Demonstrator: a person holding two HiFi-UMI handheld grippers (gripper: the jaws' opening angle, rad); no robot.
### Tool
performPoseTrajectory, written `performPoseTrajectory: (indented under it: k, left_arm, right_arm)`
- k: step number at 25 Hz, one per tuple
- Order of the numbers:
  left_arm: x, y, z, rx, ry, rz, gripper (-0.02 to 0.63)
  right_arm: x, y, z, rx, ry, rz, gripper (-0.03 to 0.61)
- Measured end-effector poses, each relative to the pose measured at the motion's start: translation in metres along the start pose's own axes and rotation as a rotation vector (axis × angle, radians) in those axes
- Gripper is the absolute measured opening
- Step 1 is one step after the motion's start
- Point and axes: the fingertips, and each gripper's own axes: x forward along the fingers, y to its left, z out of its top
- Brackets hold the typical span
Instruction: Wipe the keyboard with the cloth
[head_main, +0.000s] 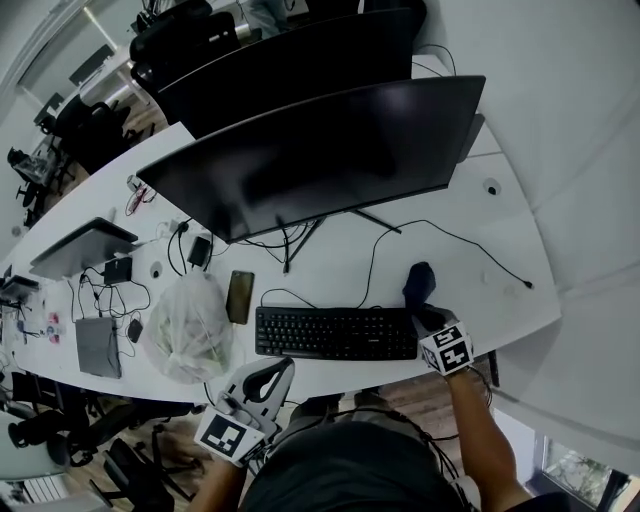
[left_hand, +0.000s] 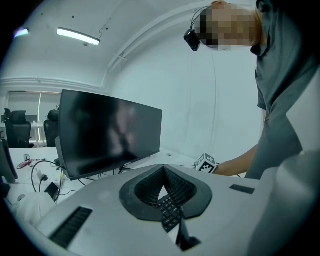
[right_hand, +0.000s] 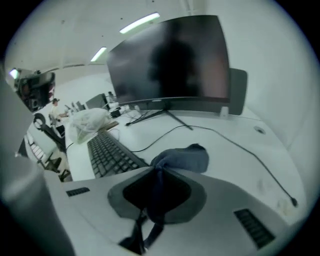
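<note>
A black keyboard (head_main: 335, 333) lies on the white desk (head_main: 470, 200), in front of the monitor. At its right end my right gripper (head_main: 421, 306) is shut on a dark blue cloth (head_main: 420, 283), which bunches on the desk just beyond the jaws. In the right gripper view the cloth (right_hand: 182, 159) runs back between the jaws, with the keyboard (right_hand: 107, 152) to the left. My left gripper (head_main: 284, 366) hangs over the desk's front edge near the keyboard's left end. Its tips meet with nothing held, and the keyboard (left_hand: 170, 210) shows through the gap below them.
A wide curved monitor (head_main: 320, 160) stands behind the keyboard. A thin black cable (head_main: 450, 240) runs across the desk to the right. Left of the keyboard lie a phone (head_main: 240, 296), a crumpled plastic bag (head_main: 188, 325) and a grey tablet (head_main: 98, 345).
</note>
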Motion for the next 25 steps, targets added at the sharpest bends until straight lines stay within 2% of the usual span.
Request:
performPoseTrajectory:
  k: [3,5,6,7,9,10,11,12,14,15,16,17,19,20,21,22,24,25]
  left_arm:
    - [0.005,-0.008,0.001,0.005,0.008,-0.016,0.005]
    - [0.008,-0.015,0.007,0.010,0.008,-0.027,0.005]
    - [0.008,-0.016,0.009,0.011,0.007,-0.026,0.005]
    - [0.009,-0.016,0.010,0.011,0.007,-0.023,0.005]
    - [0.008,-0.013,0.005,0.009,0.011,-0.016,0.005]
    - [0.008,-0.012,0.003,0.008,0.012,-0.015,0.005]
    - [0.008,-0.012,0.001,0.006,0.012,-0.014,0.005]
    - [0.009,-0.013,0.000,0.004,0.015,-0.016,0.005]
    - [0.011,-0.018,0.000,0.004,0.024,-0.025,0.005]
    - [0.013,-0.021,0.001,0.005,0.027,-0.030,0.005]
    - [0.014,-0.023,0.002,0.006,0.027,-0.034,0.005]
    - [0.014,-0.024,0.004,0.007,0.024,-0.036,0.005]
    - [0.015,-0.023,0.005,0.008,0.016,-0.035,0.005]
    - [0.015,-0.022,0.005,0.009,0.012,-0.033,0.005]
    - [0.015,-0.022,0.003,0.007,0.012,-0.030,0.005]
    - [0.014,-0.023,0.002,0.003,0.015,-0.029,0.005]
    - [0.014,-0.027,0.000,-0.002,0.024,-0.034,0.005]
    - [0.015,-0.028,0.000,-0.002,0.026,-0.037,0.005]
  right_arm:
    - [0.029,0.079,-0.030,-0.180,0.121,0.178,0.048]
    - [0.029,0.109,-0.040,-0.286,0.145,0.238,0.048]
    - [0.027,0.105,-0.039,-0.280,0.129,0.219,0.048]
    - [0.025,0.088,-0.037,-0.226,0.104,0.161,0.048]
    - [0.021,0.036,-0.033,-0.046,0.056,-0.013,0.048]
    - [0.019,0.019,-0.032,0.018,0.047,-0.070,0.048]
    - [0.018,0.019,-0.034,0.029,0.051,-0.067,0.048]
    - [0.020,0.038,-0.038,-0.021,0.068,0.000,0.048]
    - [0.021,0.099,-0.053,-0.218,0.123,0.223,0.048]
    - [0.020,0.117,-0.059,-0.284,0.137,0.291,0.048]
    - [0.019,0.117,-0.059,-0.282,0.128,0.290,0.048]
    - [0.018,0.099,-0.053,-0.212,0.101,0.226,0.048]
    - [0.015,0.044,-0.038,-0.018,0.047,0.021,0.048]
    - [0.013,0.028,-0.035,0.031,0.045,-0.042,0.048]
    - [0.012,0.030,-0.039,0.030,0.059,-0.040,0.046]
    - [0.012,0.049,-0.046,-0.012,0.080,0.026,0.046]
    - [0.012,0.100,-0.066,-0.138,0.114,0.213,0.046]
    - [0.011,0.110,-0.071,-0.165,0.112,0.257,0.046]
